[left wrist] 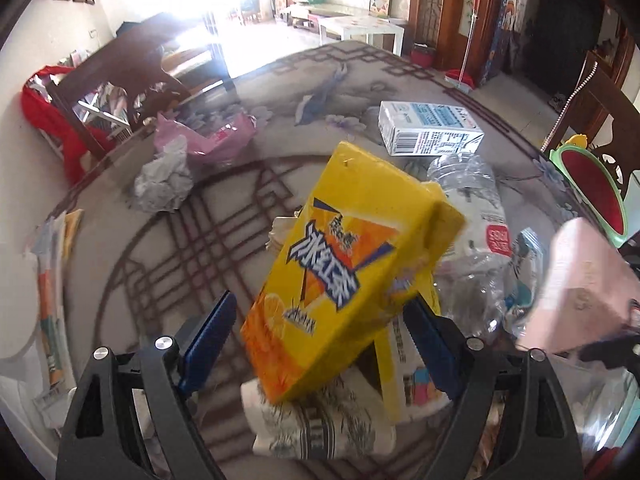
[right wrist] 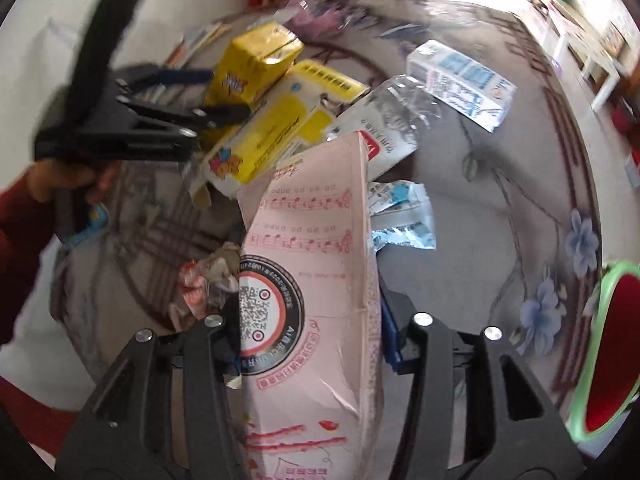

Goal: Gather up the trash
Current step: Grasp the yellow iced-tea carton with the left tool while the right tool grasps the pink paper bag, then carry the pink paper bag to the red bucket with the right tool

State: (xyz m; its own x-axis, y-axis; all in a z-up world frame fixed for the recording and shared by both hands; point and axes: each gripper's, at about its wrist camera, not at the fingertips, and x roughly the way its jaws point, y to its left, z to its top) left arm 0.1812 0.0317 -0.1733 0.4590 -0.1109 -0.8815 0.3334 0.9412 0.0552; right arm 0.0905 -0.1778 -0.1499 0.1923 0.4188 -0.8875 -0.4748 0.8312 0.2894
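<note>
A yellow drink carton [left wrist: 340,280] lies tilted on a pile of trash between the jaws of my left gripper [left wrist: 320,320]. The right pad sits at its edge and a gap shows at the left pad, so the gripper is open. The right wrist view shows that left gripper [right wrist: 216,96] beside the yellow drink carton [right wrist: 252,68], held by a hand [right wrist: 68,176] in a red sleeve. My right gripper [right wrist: 310,336] is shut on a pink carton [right wrist: 312,264] printed with music notes and a round code mark. This pink carton [left wrist: 580,280] shows as a blur in the left wrist view.
On the round patterned table [left wrist: 160,260] lie a white-and-blue milk carton [left wrist: 430,128], a crushed clear bottle [left wrist: 476,232], a yellow-and-white box [right wrist: 280,128], crumpled paper [left wrist: 164,184], a pink bag [left wrist: 212,136] and a blue wrapper [right wrist: 400,216]. A green-rimmed red chair [right wrist: 612,348] stands at the right edge.
</note>
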